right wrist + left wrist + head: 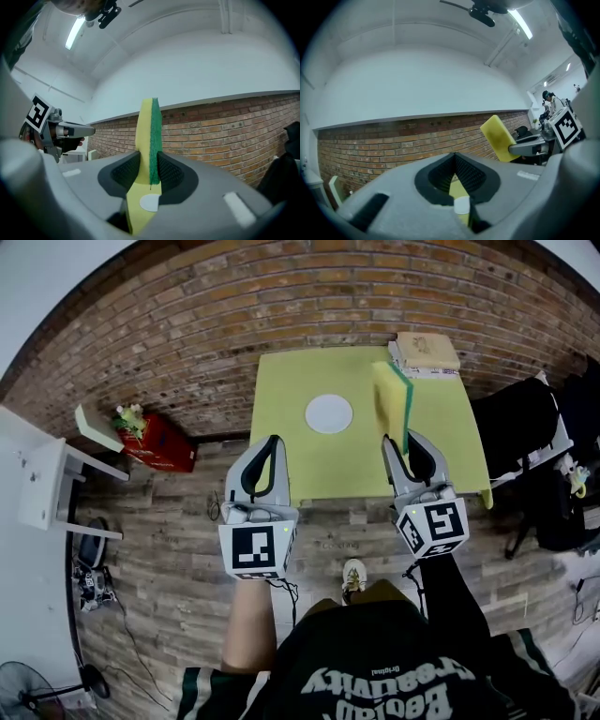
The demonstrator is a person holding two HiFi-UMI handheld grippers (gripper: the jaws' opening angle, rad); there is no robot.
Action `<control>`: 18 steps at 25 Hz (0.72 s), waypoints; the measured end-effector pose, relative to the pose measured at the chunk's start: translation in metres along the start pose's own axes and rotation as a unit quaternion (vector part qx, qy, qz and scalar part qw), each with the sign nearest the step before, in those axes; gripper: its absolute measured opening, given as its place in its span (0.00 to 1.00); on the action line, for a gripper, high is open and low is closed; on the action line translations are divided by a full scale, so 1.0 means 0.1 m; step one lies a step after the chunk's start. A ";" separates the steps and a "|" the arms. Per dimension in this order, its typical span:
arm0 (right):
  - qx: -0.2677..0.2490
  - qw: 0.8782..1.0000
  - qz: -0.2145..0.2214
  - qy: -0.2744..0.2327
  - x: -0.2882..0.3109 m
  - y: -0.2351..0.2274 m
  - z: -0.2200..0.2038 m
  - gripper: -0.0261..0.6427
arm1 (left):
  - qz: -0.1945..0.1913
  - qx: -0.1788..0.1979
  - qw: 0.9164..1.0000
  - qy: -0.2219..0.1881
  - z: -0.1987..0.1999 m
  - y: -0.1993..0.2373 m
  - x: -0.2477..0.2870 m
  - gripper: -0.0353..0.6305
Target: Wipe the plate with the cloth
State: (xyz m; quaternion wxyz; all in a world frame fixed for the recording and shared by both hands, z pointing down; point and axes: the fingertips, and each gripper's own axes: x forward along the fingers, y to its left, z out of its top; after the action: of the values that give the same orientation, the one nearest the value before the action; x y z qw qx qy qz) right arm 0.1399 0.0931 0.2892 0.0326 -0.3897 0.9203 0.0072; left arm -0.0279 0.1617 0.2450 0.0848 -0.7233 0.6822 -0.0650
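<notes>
The plate (pixel 329 413) lies bare and white on the yellow-green worktop (pixel 281 390), and nothing touches it. To the right of the plate and raised clear of it, the right claw (pixel 404 441) is clenched on a sponge (pixel 393 401), which here stands in for the cloth. The sponge is yellow on one face and green on the other. It is pinched by its lower end, so most of it stands free beyond the jaws. To the near left of the plate, the left claw (pixel 270 442) has its jaws closed together with nothing between them, and it is apart from the plate as well. Beyond the plate to the right, a small stack (pixel 427 352) sits at the far corner of the worktop.

The wipe seems not yet begun, since the sponge has to come down onto the plate first.

- **Sponge folding or slipping:** With so short a grip on a soft, tall sponge, pressing down may fold it over or work it out of the jaws.
- **Plate sliding:** The plate is loose and the left claw is not steadying it, so a sideways stroke may push it across the worktop instead of cleaning it.
- **Poor contact:** If the sponge arrives edge-on, only its narrow side will meet the plate. If the green face is a rough scouring side, it may drag
</notes>
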 end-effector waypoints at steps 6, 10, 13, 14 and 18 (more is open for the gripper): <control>0.002 1.000 0.016 -0.002 0.33 -0.21 -0.07 0.23 | 0.008 -0.002 1.000 0.005 -0.09 0.06 0.37 0.06; 0.004 1.000 0.025 -0.001 0.51 -0.33 -0.12 0.22 | 0.006 0.001 1.000 0.006 -0.11 0.05 0.61 0.06; 0.008 1.000 0.025 -0.001 0.64 -0.43 -0.15 0.23 | 0.002 0.001 1.000 -0.004 -0.07 0.02 0.77 0.06; 0.010 1.000 0.026 0.000 0.67 -0.46 -0.17 0.23 | 0.003 -0.001 1.000 -0.005 -0.07 0.02 0.81 0.06; 0.019 0.999 0.033 0.004 0.82 -0.50 -0.22 0.23 | 0.008 0.000 1.000 0.005 -0.13 0.08 0.90 0.06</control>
State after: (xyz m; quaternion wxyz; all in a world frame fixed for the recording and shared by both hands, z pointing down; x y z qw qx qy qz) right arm 0.1178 -0.0013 0.3064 0.0362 -0.3586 0.9327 -0.0110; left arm -0.0332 0.0708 0.2539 0.0816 -0.7175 0.6884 -0.0677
